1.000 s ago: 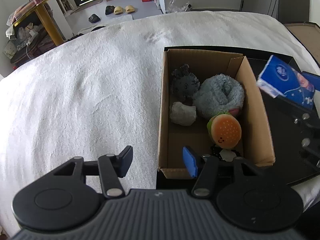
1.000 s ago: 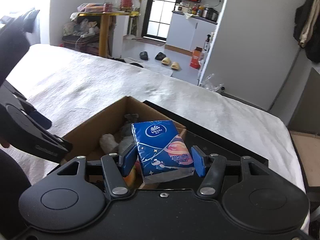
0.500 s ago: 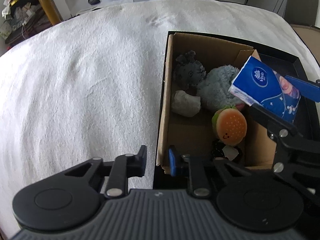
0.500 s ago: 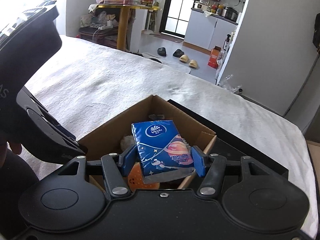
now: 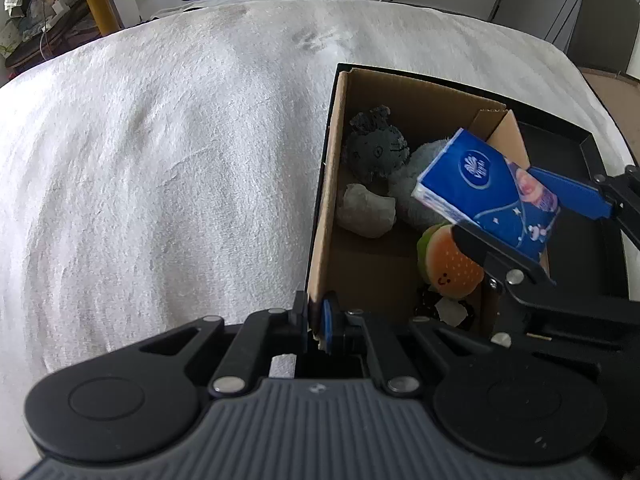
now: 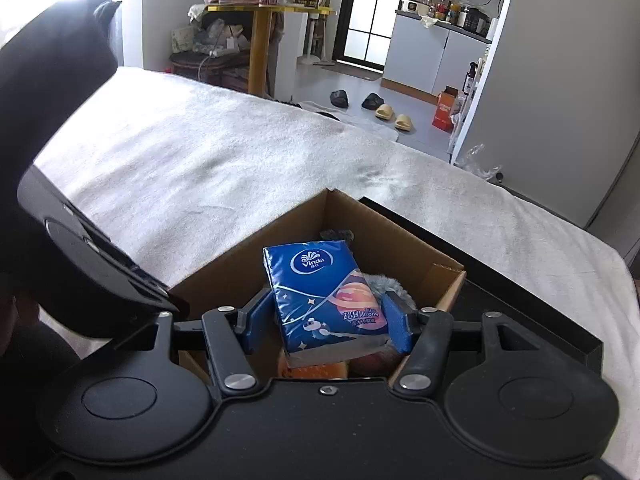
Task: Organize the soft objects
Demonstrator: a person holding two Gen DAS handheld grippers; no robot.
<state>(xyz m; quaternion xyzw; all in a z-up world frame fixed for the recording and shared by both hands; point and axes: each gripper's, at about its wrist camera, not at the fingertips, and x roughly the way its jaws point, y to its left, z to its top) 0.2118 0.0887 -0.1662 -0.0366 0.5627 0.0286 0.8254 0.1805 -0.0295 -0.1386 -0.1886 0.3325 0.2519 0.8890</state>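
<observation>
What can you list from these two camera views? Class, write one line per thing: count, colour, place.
Cardboard box: one, brown, on the black tray.
Black tray: one, on the white bedcover.
Tissue pack: one, blue, above the box.
Round plush: one, dark grey, box's far end.
Fluffy plush: one, pale grey-blue, mid-box.
Burger plush: one, orange and green, near end.
Crumpled wad: one, whitish, by the box's left wall.
Slippers: four, two black, two tan, floor.
Left gripper: shut on box wall.
Right gripper: holding tissue pack.

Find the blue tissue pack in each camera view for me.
Left wrist: tissue pack right of centre, above the box, held by the right gripper.
Right wrist: tissue pack low centre, between the fingers.
Shared landmark: the box.
</observation>
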